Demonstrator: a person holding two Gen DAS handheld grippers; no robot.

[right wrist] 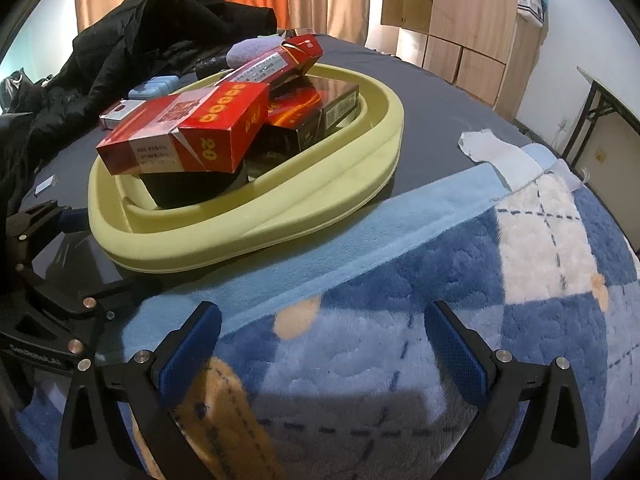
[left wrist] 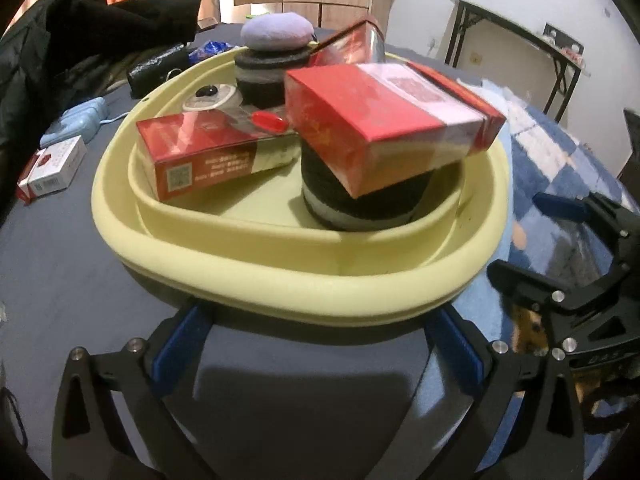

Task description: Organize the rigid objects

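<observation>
A pale yellow tray [left wrist: 256,272] stands on the dark bedsheet, full of rigid items. A large red box [left wrist: 384,128] lies tilted on a black round tin [left wrist: 360,204]. A second red box [left wrist: 200,156] leans against the tray's left wall, with a red lighter [left wrist: 270,120] behind it. Further back, a purple puff [left wrist: 278,30] tops a black round stack. My left gripper [left wrist: 320,340] is open and empty, its fingertips at the tray's near rim. My right gripper [right wrist: 322,332] is open and empty above the blue blanket [right wrist: 440,280], to the right of the tray [right wrist: 320,184].
A white and red pack [left wrist: 52,168], a light blue device [left wrist: 76,120] and a black pouch [left wrist: 158,66] lie left of the tray. A black jacket [right wrist: 140,32] is heaped behind. A white cloth [right wrist: 496,156] rests at the blanket's edge. A folding table [left wrist: 516,40] stands by the wall.
</observation>
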